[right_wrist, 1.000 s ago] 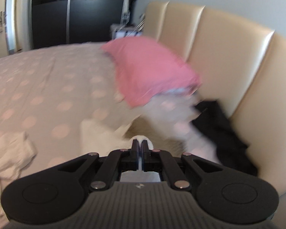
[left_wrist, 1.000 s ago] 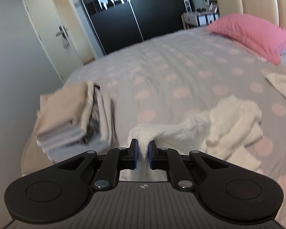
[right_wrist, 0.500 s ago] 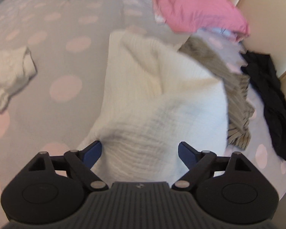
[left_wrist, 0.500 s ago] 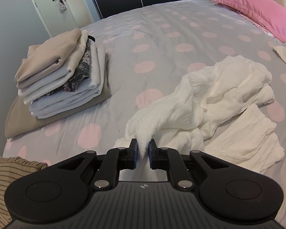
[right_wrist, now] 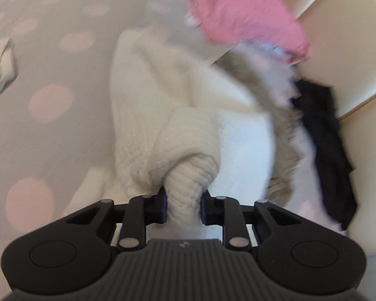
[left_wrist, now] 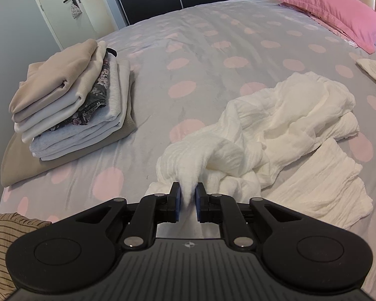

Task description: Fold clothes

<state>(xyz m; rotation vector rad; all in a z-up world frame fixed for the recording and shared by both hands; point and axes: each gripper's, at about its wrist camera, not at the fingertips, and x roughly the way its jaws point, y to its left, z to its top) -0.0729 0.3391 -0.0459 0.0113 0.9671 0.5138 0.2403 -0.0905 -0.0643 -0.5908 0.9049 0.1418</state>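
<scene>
The left tongs (left_wrist: 187, 197) are nearly closed and pinch a thin fold of the white crinkled garment (left_wrist: 283, 130); the rest of this garment lies crumpled on the bed (left_wrist: 200, 50), to the right of the tongs. On the left side of the bed stands a pile of folded clothes (left_wrist: 70, 105), well apart from the garment; a pink pillow (left_wrist: 333, 12) lies at the far right. The right tongs (right_wrist: 183, 207) are closing, and a thick bunch of a cream ribbed garment (right_wrist: 178, 130) sits between the pads and touches both; this garment spreads on the bed toward the pillow; a black cloth (right_wrist: 325, 150) lies beside it, against the beige headboard (right_wrist: 338, 50). The right view is blurred.
</scene>
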